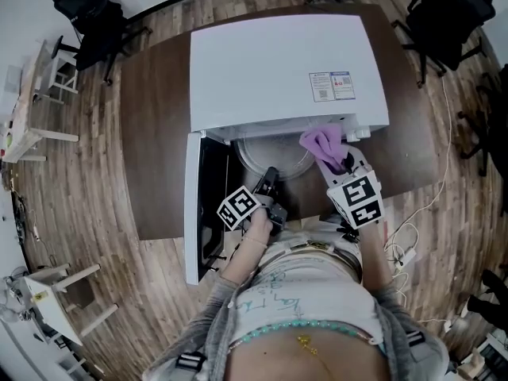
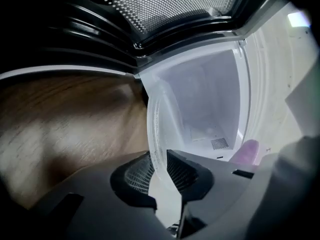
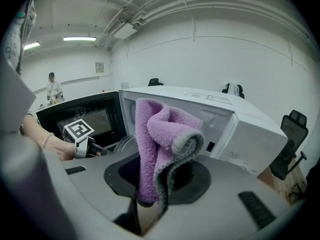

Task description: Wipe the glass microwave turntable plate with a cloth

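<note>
The clear glass turntable plate [image 1: 274, 151] sits half out of the white microwave's [image 1: 278, 70] opening. My left gripper [image 1: 268, 176] is shut on its near rim. In the left gripper view the rim [image 2: 156, 129] runs edge-on between the jaws of that gripper [image 2: 161, 173], and both pads press on it. My right gripper [image 1: 337, 163] hangs just right of the plate, shut on a bunched purple cloth [image 1: 322, 143]. In the right gripper view the cloth [image 3: 160, 129], edged in grey, stands up from the gripper [image 3: 156, 179], and part of the plate [image 3: 125, 144] shows behind it.
The microwave door [image 1: 194, 205] hangs open to the left, over the front edge of the dark brown table [image 1: 155, 133]. Black office chairs [image 1: 444, 14] stand around the table. Cables lie on the floor at the right [image 1: 405, 236]. A person [image 3: 52, 89] stands far off.
</note>
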`<control>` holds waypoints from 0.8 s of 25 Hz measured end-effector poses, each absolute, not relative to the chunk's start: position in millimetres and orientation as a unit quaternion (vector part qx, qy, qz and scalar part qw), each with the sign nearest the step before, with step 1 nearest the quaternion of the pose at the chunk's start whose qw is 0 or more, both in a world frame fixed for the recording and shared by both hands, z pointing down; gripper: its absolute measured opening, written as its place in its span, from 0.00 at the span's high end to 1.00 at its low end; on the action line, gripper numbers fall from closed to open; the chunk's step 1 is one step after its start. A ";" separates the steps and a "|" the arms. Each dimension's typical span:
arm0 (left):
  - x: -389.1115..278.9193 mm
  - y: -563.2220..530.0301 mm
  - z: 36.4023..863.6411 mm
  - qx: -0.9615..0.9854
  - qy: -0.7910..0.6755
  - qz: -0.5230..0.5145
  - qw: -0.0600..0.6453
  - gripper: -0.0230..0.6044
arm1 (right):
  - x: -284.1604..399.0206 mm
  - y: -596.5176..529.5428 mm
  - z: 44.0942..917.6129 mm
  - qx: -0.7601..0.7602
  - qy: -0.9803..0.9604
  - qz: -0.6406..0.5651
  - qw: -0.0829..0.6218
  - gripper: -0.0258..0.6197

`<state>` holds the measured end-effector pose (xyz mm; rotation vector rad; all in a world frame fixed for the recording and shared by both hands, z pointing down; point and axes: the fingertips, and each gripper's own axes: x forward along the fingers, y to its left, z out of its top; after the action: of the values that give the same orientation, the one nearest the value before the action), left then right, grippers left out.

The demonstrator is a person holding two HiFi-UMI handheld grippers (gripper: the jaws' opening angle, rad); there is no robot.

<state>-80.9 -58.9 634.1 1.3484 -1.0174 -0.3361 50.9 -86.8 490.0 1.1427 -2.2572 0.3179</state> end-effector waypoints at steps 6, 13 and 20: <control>-88.8 -55.3 634.8 0.604 -0.448 -0.144 0.644 0.83 | 39.0 -87.6 501.7 0.420 -0.841 0.124 0.319 0.79; -88.4 -48.2 642.3 0.593 -0.433 -0.141 0.664 0.83 | 22.9 -88.4 518.0 0.405 -0.839 0.122 0.342 0.79; -88.2 -45.6 652.4 0.591 -0.424 -0.130 0.674 0.83 | 8.8 -96.9 532.6 0.395 -0.836 0.119 0.363 0.79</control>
<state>-88.2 -45.6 652.4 1.3295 -0.9536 -0.2919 8.8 -96.9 532.6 1.0171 -2.1516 0.3071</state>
